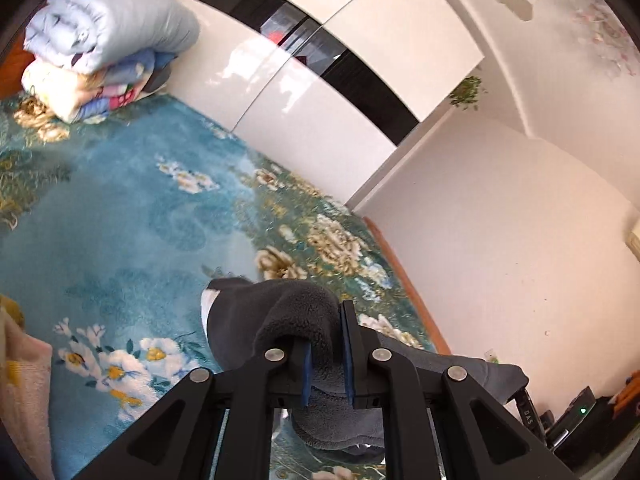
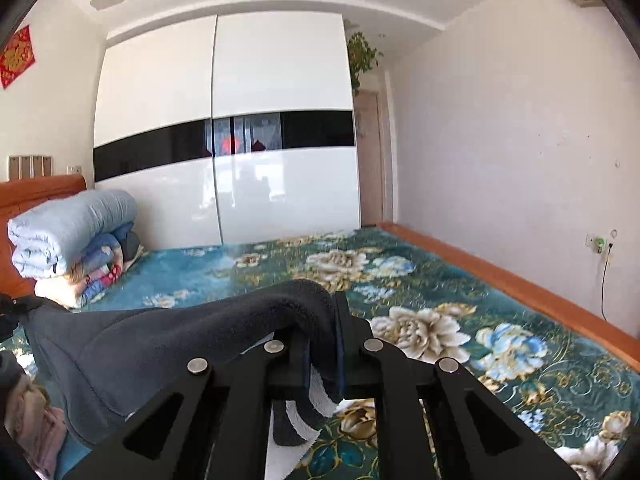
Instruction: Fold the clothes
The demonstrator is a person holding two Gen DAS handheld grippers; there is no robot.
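Bottom center of left wrist view: left gripper [image 1: 325, 354] is pinching a bunched fold of the dark grey fleece garment [image 1: 256, 320] betw. its jaws, cloth bulging up and left over the near jaw. Right gripper [image 2: 322, 350], bottom center of its view, is likewise clamping the same garment [image 2: 160, 344], fabric stretching off to lower left. Beneath, the floral bed cover [image 2: 440, 304] is spreading out. Further back, upper left, folded quilts [image 2: 72, 236] are sitting stacked; white wardrobe [image 2: 248, 120] behind.

White letters reading "DAS" stand on a black bar [image 1: 529, 415] just beside the dark fleece garment [image 1: 280, 320].
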